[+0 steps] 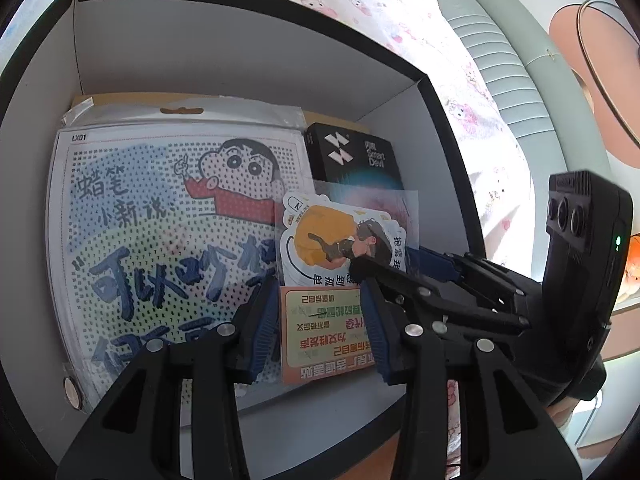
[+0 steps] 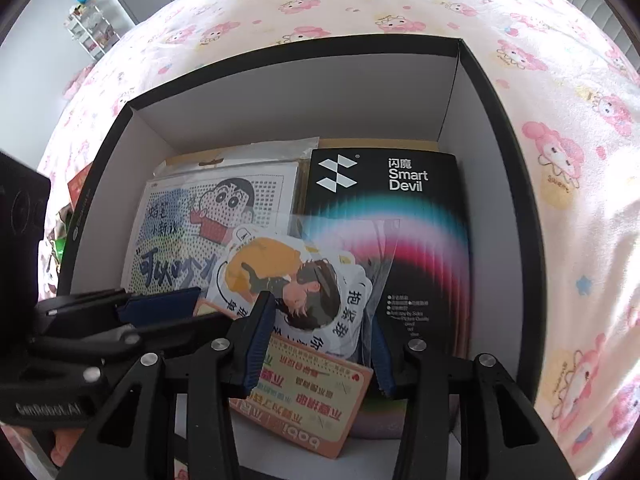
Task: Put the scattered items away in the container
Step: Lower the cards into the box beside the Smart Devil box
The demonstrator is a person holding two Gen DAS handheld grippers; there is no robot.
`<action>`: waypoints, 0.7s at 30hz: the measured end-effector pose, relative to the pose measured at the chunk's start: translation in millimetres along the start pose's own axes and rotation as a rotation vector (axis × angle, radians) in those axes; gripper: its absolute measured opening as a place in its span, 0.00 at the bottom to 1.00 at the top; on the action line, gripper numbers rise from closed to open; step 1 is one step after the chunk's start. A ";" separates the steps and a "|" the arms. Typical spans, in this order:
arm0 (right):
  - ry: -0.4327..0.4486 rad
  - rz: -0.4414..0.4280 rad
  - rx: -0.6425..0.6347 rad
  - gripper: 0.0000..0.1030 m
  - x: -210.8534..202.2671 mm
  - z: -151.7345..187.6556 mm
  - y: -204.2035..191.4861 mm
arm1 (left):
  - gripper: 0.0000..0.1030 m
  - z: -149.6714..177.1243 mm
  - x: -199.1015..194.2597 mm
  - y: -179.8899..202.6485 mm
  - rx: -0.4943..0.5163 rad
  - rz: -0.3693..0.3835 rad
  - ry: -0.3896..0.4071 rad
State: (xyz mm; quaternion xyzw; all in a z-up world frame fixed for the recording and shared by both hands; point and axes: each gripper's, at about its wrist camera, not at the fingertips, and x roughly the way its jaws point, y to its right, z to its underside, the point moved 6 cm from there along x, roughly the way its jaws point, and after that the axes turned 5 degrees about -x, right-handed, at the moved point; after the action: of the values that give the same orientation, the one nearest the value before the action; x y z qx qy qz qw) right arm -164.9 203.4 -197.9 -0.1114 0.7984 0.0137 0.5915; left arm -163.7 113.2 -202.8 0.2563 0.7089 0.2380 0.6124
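A black box with white inner walls sits on the bed. Inside lie a cartoon bead-art pack, a black Smart Devil box, a clear sticker pack and an orange card. My left gripper is open over the card. My right gripper is open above the sticker pack and card, and it shows in the left wrist view, reaching into the box from the right.
A pink cartoon-print bedsheet surrounds the box. A grey padded headboard lies to the right. A white shelf rack stands far back on the left.
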 end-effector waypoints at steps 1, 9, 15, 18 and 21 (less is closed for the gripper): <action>-0.001 0.008 -0.005 0.40 -1.8 0.8 0.9 | 0.40 0.3 -1.6 1.7 0.008 0.000 0.007; 0.035 0.070 -0.001 0.40 -13.4 -12.1 -5.1 | 0.40 -1.5 -31.9 -12.9 -0.013 0.035 0.118; 0.038 0.066 -0.074 0.40 -4.9 -21.7 -37.8 | 0.39 0.0 -56.8 -35.4 -0.082 -0.024 0.195; 0.037 0.083 -0.110 0.40 0.8 -21.0 -49.0 | 0.39 0.6 -58.9 -34.5 -0.056 -0.073 0.203; 0.022 0.093 -0.122 0.40 8.2 -18.5 -51.7 | 0.39 1.0 -51.5 -33.4 -0.057 -0.065 0.176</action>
State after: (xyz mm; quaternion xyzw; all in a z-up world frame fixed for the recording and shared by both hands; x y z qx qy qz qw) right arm -174.6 148.9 -194.4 -0.1102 0.8069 0.0883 0.5736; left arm -159.1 54.3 -186.3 0.1937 0.7608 0.2597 0.5623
